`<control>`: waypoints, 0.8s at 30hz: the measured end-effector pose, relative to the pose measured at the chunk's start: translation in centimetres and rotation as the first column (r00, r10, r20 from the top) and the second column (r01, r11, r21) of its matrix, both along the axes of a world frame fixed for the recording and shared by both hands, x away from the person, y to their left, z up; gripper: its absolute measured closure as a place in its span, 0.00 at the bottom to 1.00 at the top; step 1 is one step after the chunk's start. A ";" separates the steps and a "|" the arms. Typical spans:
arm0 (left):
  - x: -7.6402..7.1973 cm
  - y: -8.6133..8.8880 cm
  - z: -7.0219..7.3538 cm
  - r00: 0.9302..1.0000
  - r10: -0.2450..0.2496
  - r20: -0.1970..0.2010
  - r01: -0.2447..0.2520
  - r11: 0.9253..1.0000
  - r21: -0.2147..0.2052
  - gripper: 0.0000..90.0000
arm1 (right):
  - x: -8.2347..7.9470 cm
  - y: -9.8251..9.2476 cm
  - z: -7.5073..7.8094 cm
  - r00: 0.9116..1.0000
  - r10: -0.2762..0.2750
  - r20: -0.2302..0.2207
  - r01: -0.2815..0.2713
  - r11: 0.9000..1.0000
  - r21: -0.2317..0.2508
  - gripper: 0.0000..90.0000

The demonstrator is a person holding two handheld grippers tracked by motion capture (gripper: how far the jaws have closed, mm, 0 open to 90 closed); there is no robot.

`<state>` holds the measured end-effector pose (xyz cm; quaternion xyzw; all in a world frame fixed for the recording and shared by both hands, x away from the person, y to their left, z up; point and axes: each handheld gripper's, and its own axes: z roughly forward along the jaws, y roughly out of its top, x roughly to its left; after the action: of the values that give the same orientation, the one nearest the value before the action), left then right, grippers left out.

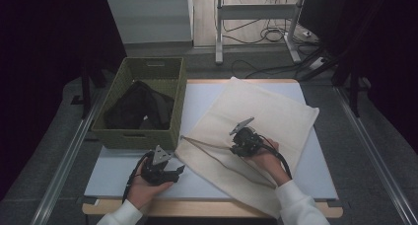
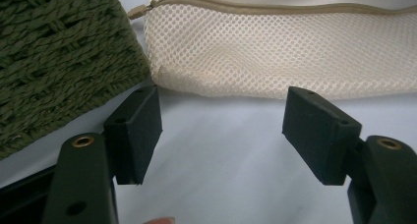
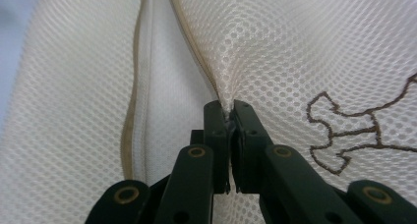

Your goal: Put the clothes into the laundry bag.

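A cream mesh laundry bag (image 1: 266,111) lies across the white table (image 1: 202,185), its tan zipper (image 1: 207,148) running along the near-left side. My right gripper (image 1: 235,147) rests on the bag, and in the right gripper view it (image 3: 227,108) is shut on a pinch of mesh right beside the zipper (image 3: 196,52), which stands parted. My left gripper (image 1: 178,171) sits low on the table at the bag's left corner. Its jaws (image 2: 223,98) stand open with nothing between them, facing the mesh (image 2: 275,52) and the zipper pull (image 2: 138,11).
A green woven basket (image 1: 143,136) holding dark clothing (image 1: 140,106) stands at the table's left, close beside my left gripper (image 2: 54,62). A brown embroidered figure (image 3: 354,130) marks the bag. Metal rails flank the table, and cables lie on the floor behind.
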<state>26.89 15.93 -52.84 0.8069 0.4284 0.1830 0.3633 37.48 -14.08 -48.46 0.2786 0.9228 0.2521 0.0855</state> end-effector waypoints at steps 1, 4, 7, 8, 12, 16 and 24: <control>0.0 0.0 0.0 1.000 0.003 0.000 -0.003 1.000 0.001 0.34 | 0.0 -0.1 0.2 1.000 0.002 0.009 -0.003 1.000 0.008 0.95; 0.0 0.2 -0.1 1.000 0.002 -0.006 -0.002 1.000 -0.003 0.33 | 0.0 -0.4 1.0 1.000 0.001 0.024 -0.002 0.999 0.033 0.95; 0.1 0.2 -0.1 1.000 0.000 -0.010 0.000 1.000 -0.004 0.31 | 0.0 -0.9 1.9 1.000 -0.005 0.029 0.003 0.998 0.064 0.95; 0.1 0.2 -0.2 1.000 -0.001 -0.012 0.001 1.000 -0.001 0.31 | 0.0 -0.9 1.9 1.000 -0.005 0.029 0.003 0.998 0.064 0.95; 0.3 0.3 -0.3 1.000 0.000 -0.025 0.000 1.000 0.001 0.30 | 0.0 -1.3 2.4 0.999 -0.010 0.036 0.007 0.996 0.084 0.95; 0.2 0.3 -0.2 1.000 -0.001 -0.021 0.001 1.000 0.001 0.29 | 0.0 -1.6 2.9 0.999 -0.009 0.040 0.005 0.995 0.101 0.95; 0.3 0.4 -0.3 1.000 -0.003 -0.030 0.003 1.000 0.005 0.28 | -0.1 -2.1 4.2 0.998 -0.020 0.065 0.011 0.991 0.131 0.95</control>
<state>27.22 16.31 -53.15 0.8111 0.4320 0.1712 0.3551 37.40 -16.21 -44.22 0.2823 0.8988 0.3202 0.0998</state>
